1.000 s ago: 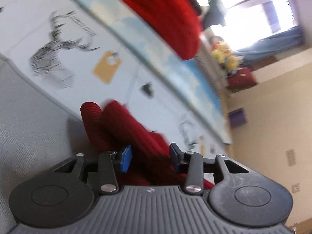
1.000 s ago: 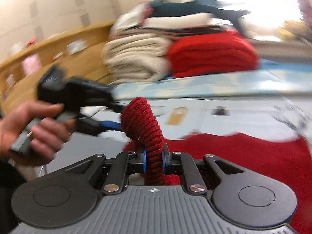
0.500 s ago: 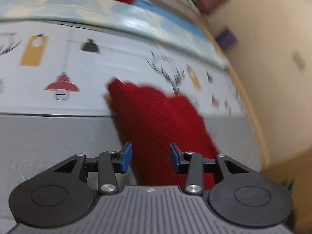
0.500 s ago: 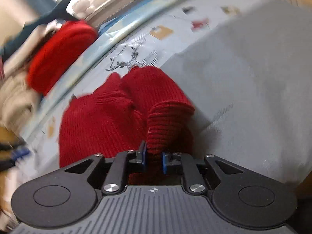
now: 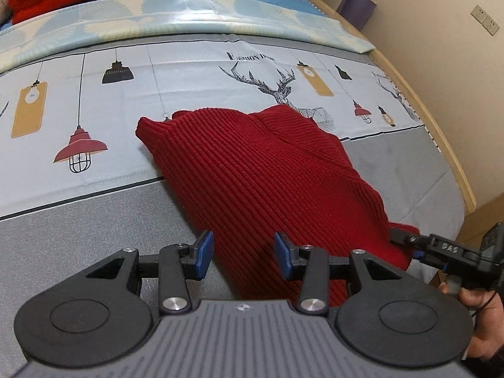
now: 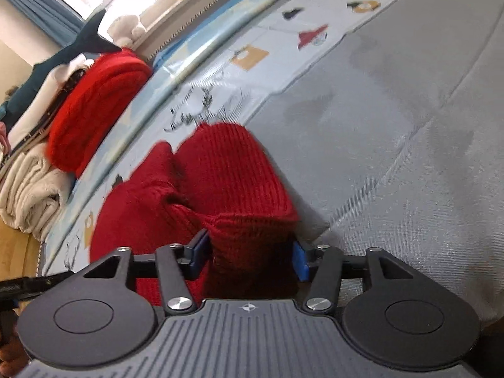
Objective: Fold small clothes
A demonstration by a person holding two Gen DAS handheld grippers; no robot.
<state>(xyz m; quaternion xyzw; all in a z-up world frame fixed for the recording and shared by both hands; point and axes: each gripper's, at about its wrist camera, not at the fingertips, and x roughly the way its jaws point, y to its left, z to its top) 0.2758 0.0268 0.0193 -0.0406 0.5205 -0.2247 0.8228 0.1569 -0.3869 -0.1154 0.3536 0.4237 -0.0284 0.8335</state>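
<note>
The red knit garment (image 5: pixel 261 173) lies partly folded on the bed (image 5: pixel 78 239), left gripper (image 5: pixel 242 253) jaws half-open and empty, right gripper (image 6: pixel 249 256) jaws opening off its bunched edge, with more folds seemingly left.

printed bedsheet (image 5: pixel 189 72), folded towels (image 6: pixel 28 189), wall sockets (image 5: pixel 485 20)

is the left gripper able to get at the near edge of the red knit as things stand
Probably yes. The left gripper is open, with the red knit lying flat on the bed cover right between and below its pads. Nothing lies over that edge; the right gripper sits off at the far corner.
</note>
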